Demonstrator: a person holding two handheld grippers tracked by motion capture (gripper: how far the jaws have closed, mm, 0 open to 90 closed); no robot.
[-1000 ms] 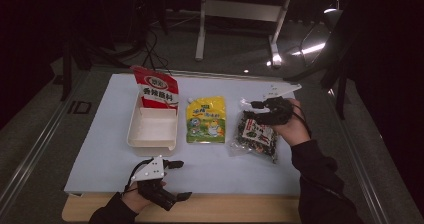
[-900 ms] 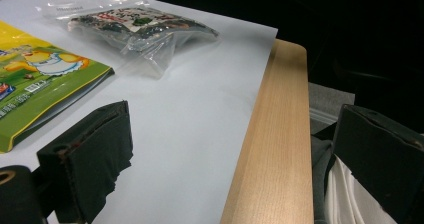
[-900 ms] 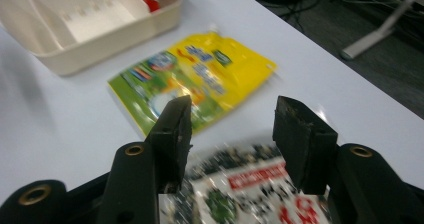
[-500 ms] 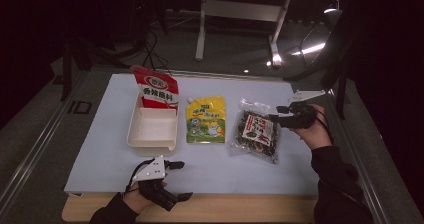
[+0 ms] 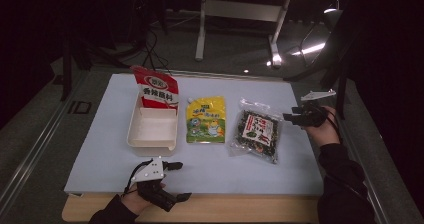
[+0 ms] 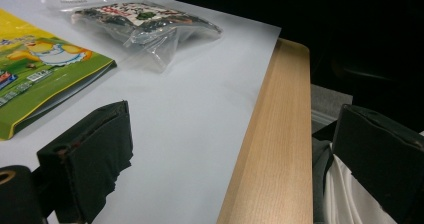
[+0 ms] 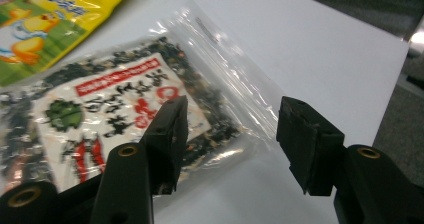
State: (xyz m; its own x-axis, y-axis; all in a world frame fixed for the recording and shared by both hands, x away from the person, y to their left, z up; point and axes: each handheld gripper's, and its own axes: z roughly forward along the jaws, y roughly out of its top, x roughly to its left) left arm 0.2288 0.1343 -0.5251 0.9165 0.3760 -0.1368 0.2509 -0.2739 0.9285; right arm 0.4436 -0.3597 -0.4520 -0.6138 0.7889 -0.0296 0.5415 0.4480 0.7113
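Beside the clear seaweed bag (image 5: 256,133), right tool (image 5: 292,115) gaping and widening, yellow pouch (image 5: 205,120) just beyond, left tool (image 5: 181,180) wide.

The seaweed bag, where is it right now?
In the high view the seaweed bag lies flat at the right of the white mat, between the yellow pouch and the right gripper, whose open jaws are beside its edge.

Table (image 5: 215,209) (white sheet (image 5: 210,159) on top)
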